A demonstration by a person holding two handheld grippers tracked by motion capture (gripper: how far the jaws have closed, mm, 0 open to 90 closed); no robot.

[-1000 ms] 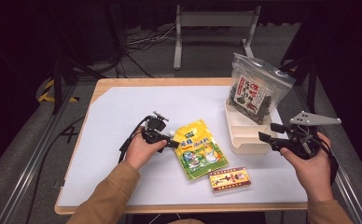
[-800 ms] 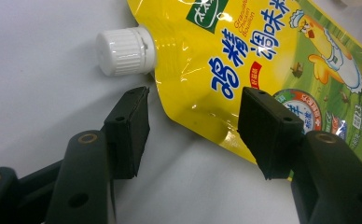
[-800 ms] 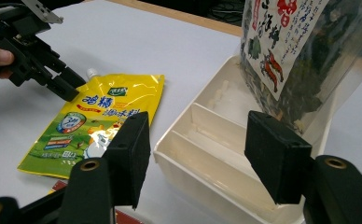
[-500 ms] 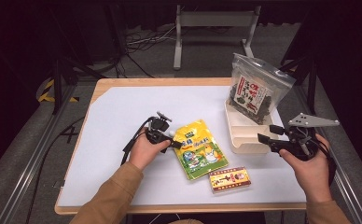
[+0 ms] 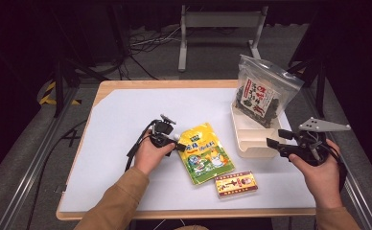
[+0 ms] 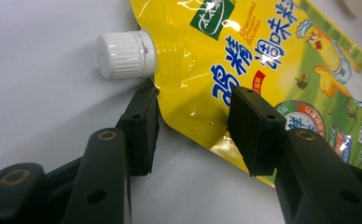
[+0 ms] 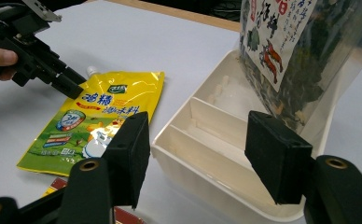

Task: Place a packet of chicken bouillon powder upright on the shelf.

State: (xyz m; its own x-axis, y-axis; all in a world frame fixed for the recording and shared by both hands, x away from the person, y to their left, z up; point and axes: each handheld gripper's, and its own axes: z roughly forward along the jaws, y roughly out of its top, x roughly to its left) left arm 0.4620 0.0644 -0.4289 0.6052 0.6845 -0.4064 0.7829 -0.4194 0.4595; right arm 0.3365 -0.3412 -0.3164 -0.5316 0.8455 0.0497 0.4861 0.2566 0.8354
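On the white table (image 5: 122, 120) a flat yellow spouted pouch (image 5: 204, 152) lies face up, blue lettering across the top and a cartoon chicken on green lower down, a ribbed white cap (image 6: 121, 54) at one upper corner. It sits just left of the cream divided tray (image 5: 251, 143), with a small red-and-gold box (image 5: 236, 183) just below its bottom edge. The left gripper (image 5: 180, 146) is at the pouch's cap corner; its jaws have just been closing and now straddle the pouch's upper edge below the cap, one pad at the edge and the other over the printed face, not visibly pinching it yet. The right gripper (image 5: 275, 138) hovers by the tray's right side, jaws wide with nothing between them. A clear bag of dark dried food (image 5: 263, 96) stands in the tray's far end, and its top is cut off in the right gripper view. The pouch's lower print is too small to read, and the little box is half hidden behind the right gripper's own jaw in its view. The pouch's long axis runs from the cap at upper left, toward the table's far side, down to the lower right near the person.
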